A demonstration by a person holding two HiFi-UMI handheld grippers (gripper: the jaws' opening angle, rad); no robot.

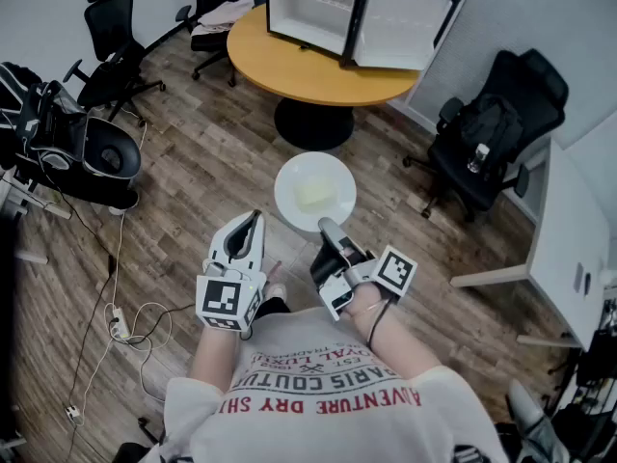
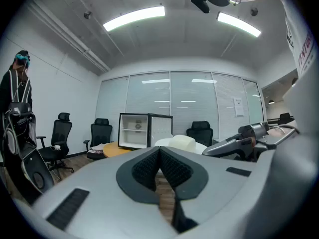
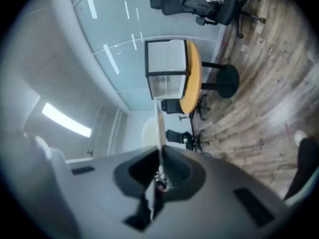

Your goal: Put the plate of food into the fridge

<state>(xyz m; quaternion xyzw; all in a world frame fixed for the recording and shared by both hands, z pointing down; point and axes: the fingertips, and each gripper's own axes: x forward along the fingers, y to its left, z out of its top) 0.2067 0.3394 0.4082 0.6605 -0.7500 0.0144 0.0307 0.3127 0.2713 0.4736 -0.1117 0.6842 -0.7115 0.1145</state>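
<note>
So far only the pick-up is done: the plate, with a pale block of food on it, is held in the air over the wooden floor, well short of the round worktop. The fridge stands toward the far edge of that worktop with its door swung open and its white shelves bare, so nothing seems to need opening. What is left, I judge, is the walk up to the worktop, sliding the plate onto a shelf and letting go.

The right gripper reaches out level from in front of the person's torso, rolled onto its side, its fingers pinching the near rim of the plate, which shows edge-on between them. The left gripper is held level just beside it, touching nothing, its fingers pressed together with nothing between them, pointing toward the fridge.
</note>
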